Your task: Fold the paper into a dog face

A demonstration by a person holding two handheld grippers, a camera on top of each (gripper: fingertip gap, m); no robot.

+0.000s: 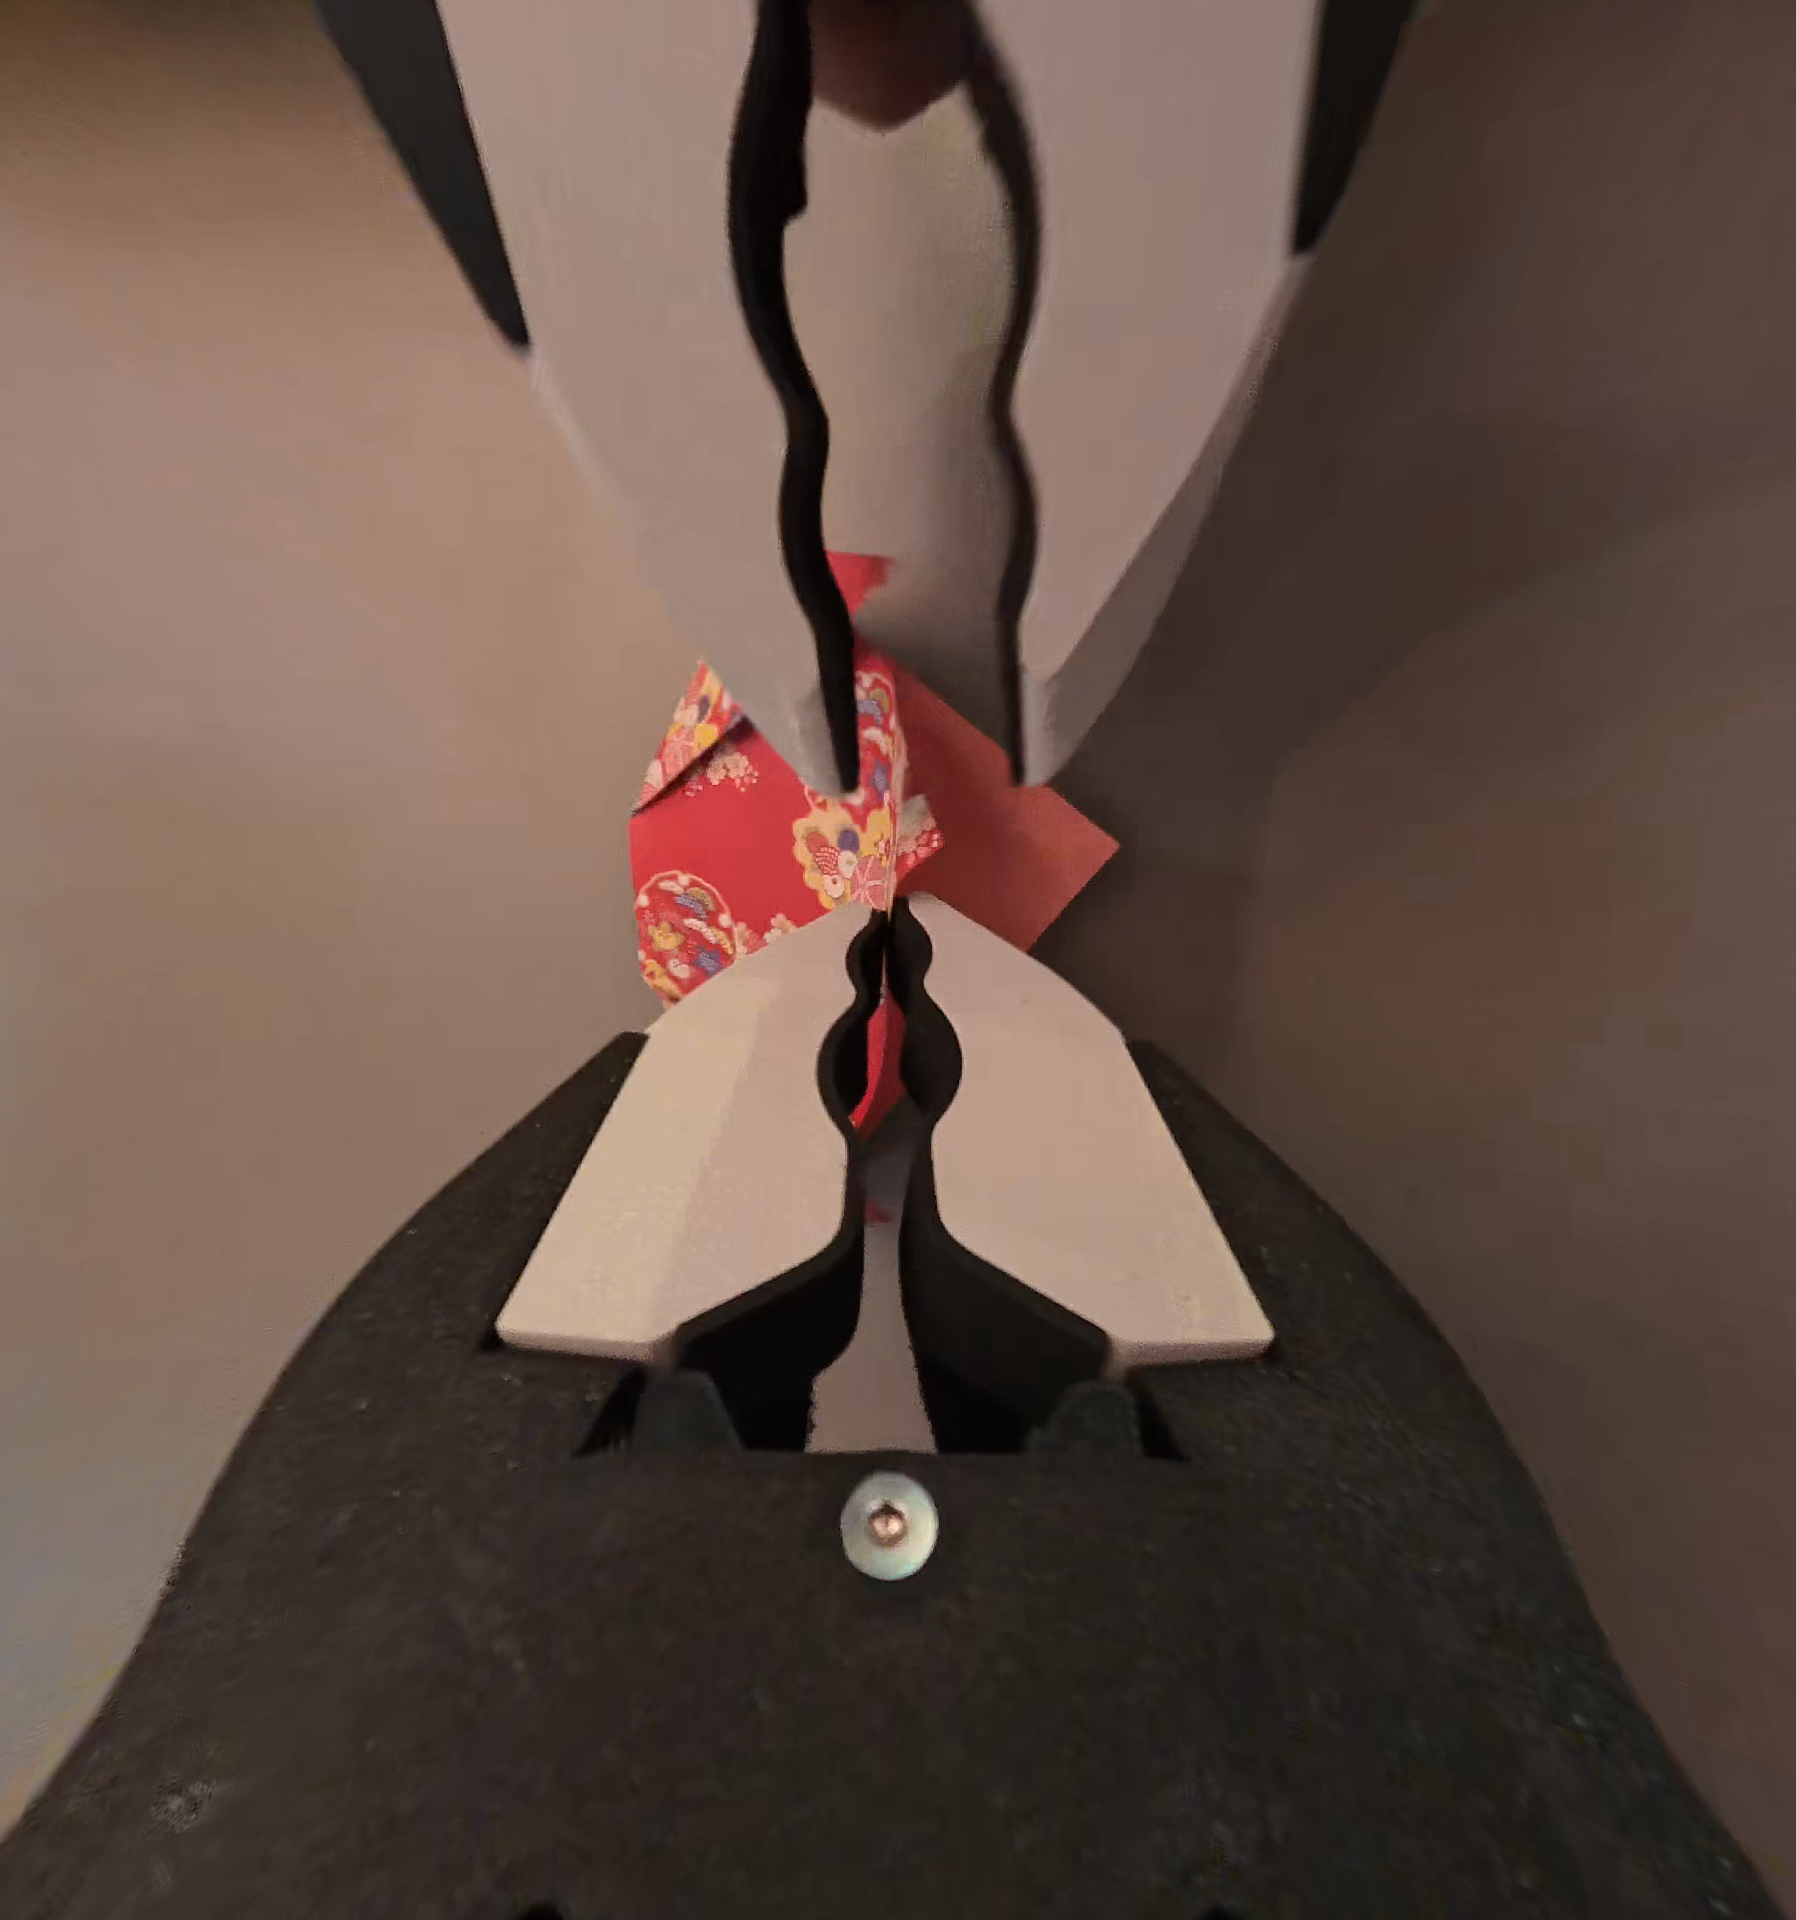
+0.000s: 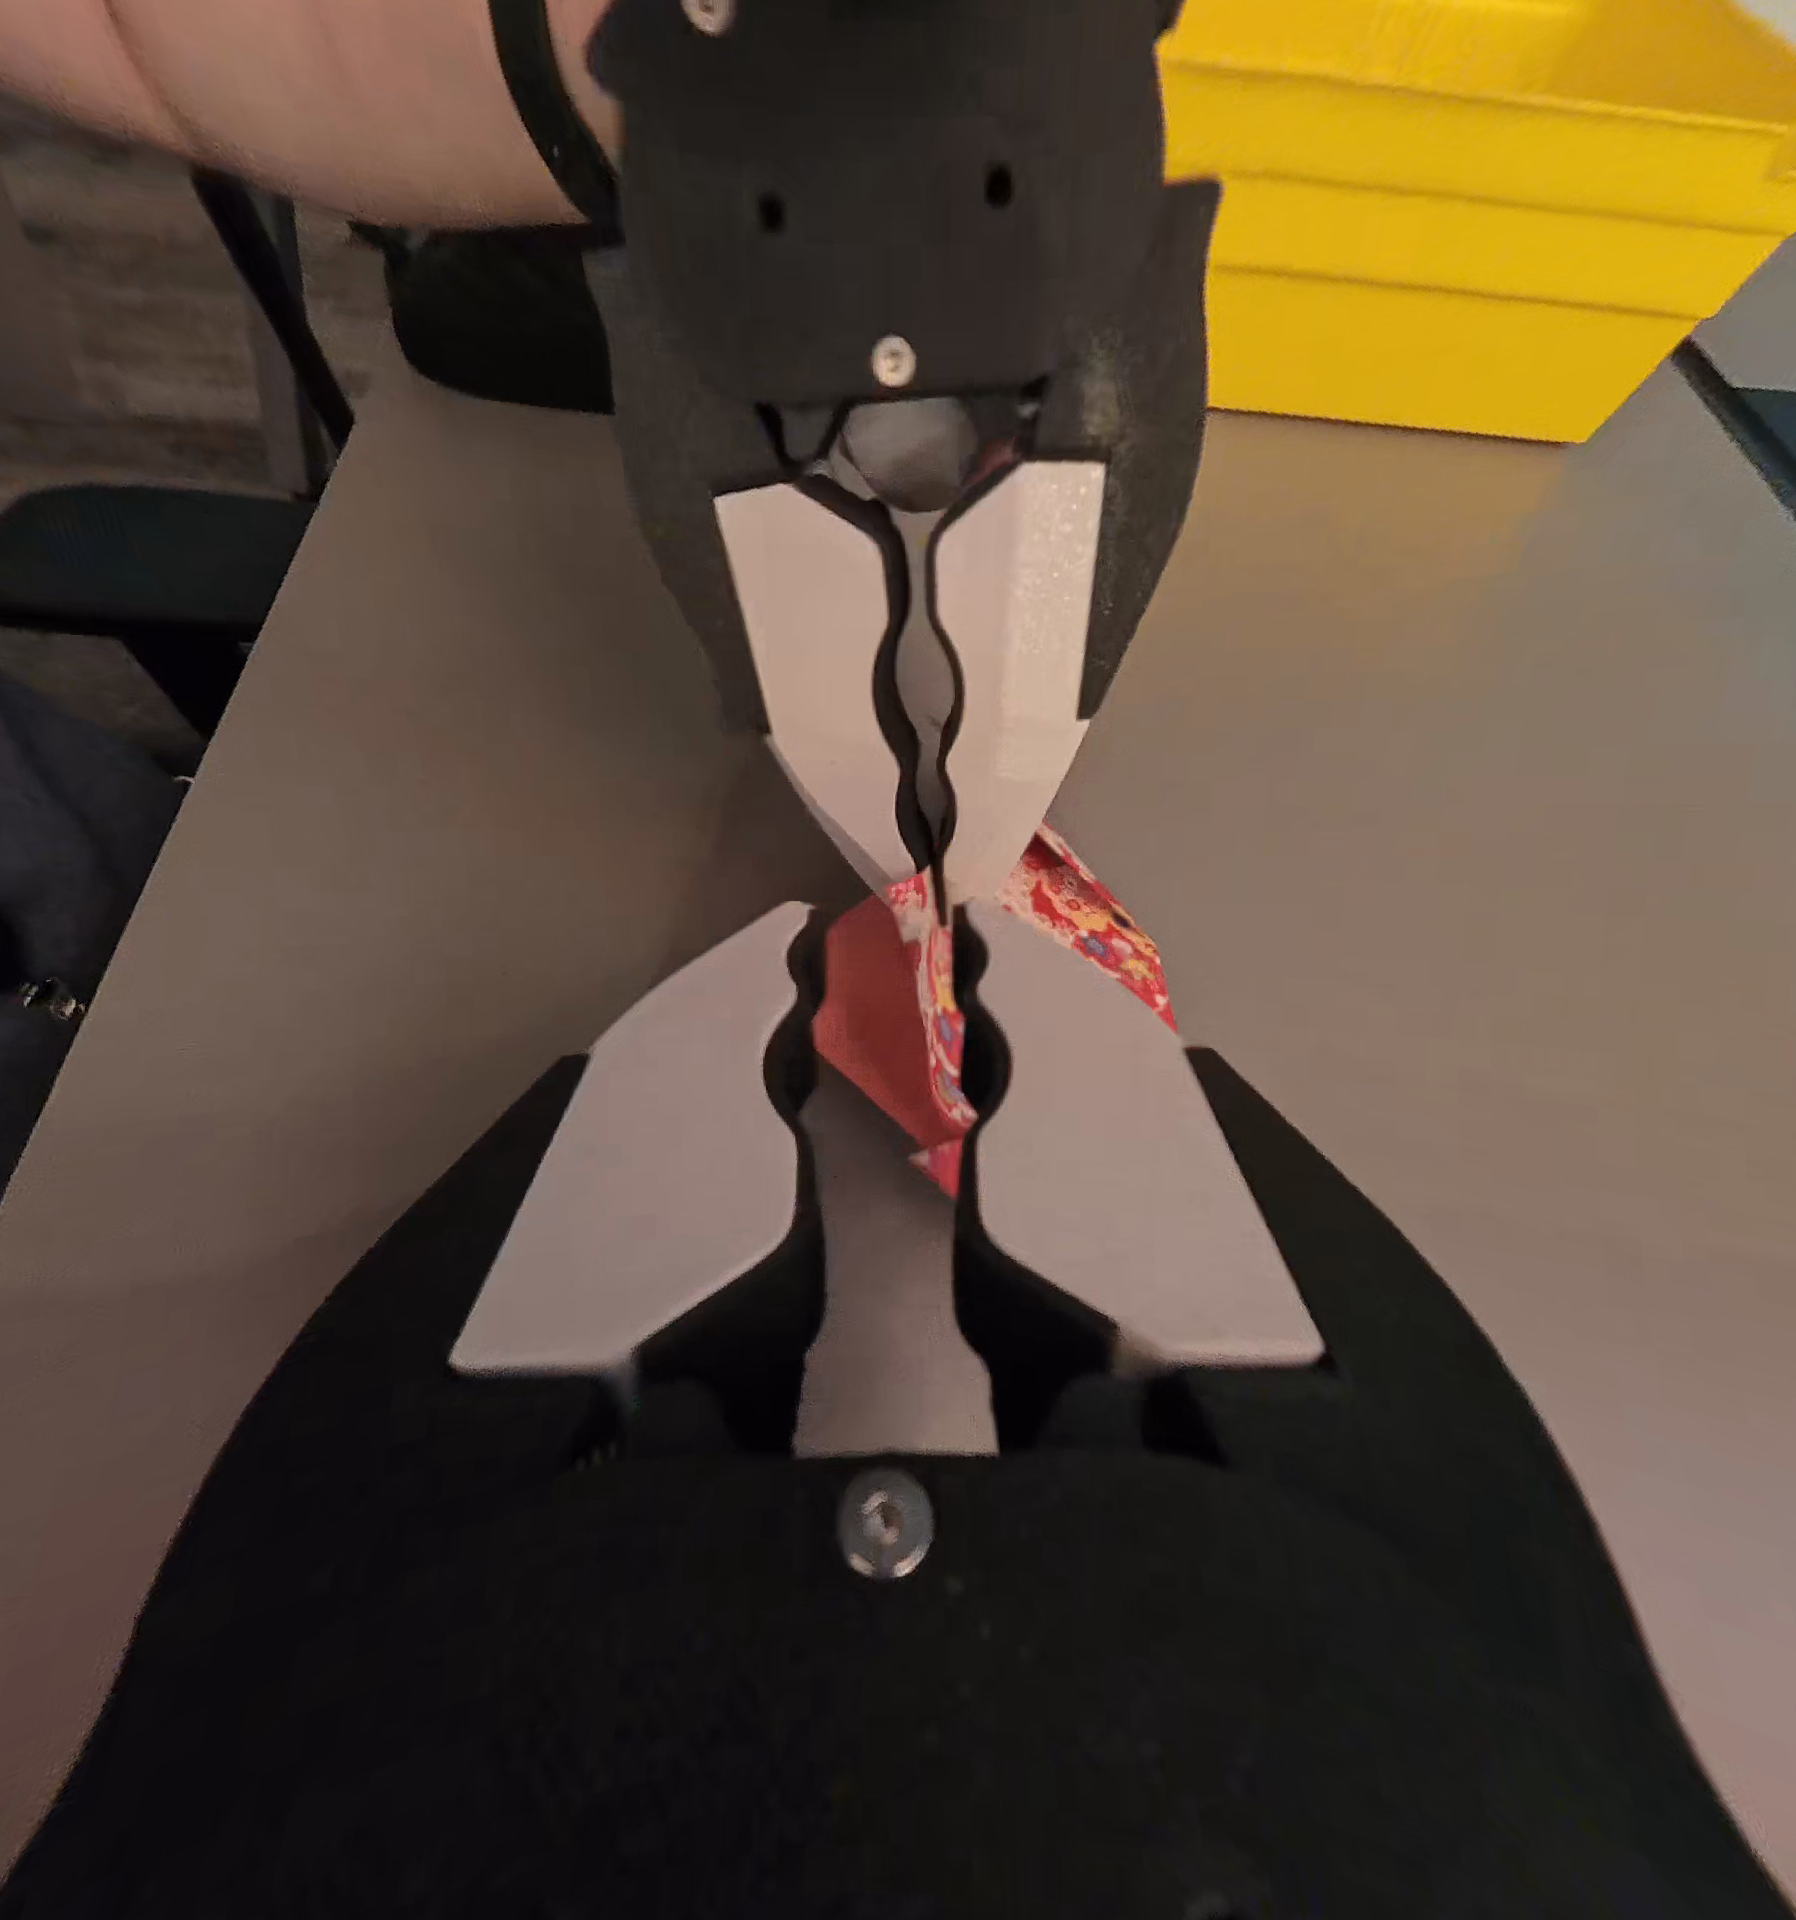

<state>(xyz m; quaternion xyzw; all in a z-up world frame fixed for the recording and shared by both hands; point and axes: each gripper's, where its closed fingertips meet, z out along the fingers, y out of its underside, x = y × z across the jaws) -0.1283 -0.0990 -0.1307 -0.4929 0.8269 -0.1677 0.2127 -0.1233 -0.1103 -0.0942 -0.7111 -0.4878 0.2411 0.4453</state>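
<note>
The paper [image 1: 748,862] is red with a flower pattern on one side and plain red on the other, partly folded and held above the grey table. My left gripper [image 1: 886,914] is shut on its near edge. My right gripper [image 1: 930,779] comes from the opposite side, open, its fingertips straddling a flap of the paper. In the right wrist view the paper [image 2: 873,1029] hangs between my right gripper's [image 2: 889,925] open fingers, against the right-hand one. The left gripper [image 2: 938,883] pinches the paper's top there.
The grey table [image 2: 1393,831] lies under both grippers. Stacked yellow bins [image 2: 1445,260] stand at its far right. A dark chair [image 2: 94,561] is off the left edge. A person's forearm [image 2: 302,104] holds the left gripper. The tips of both grippers are at nearly the same place.
</note>
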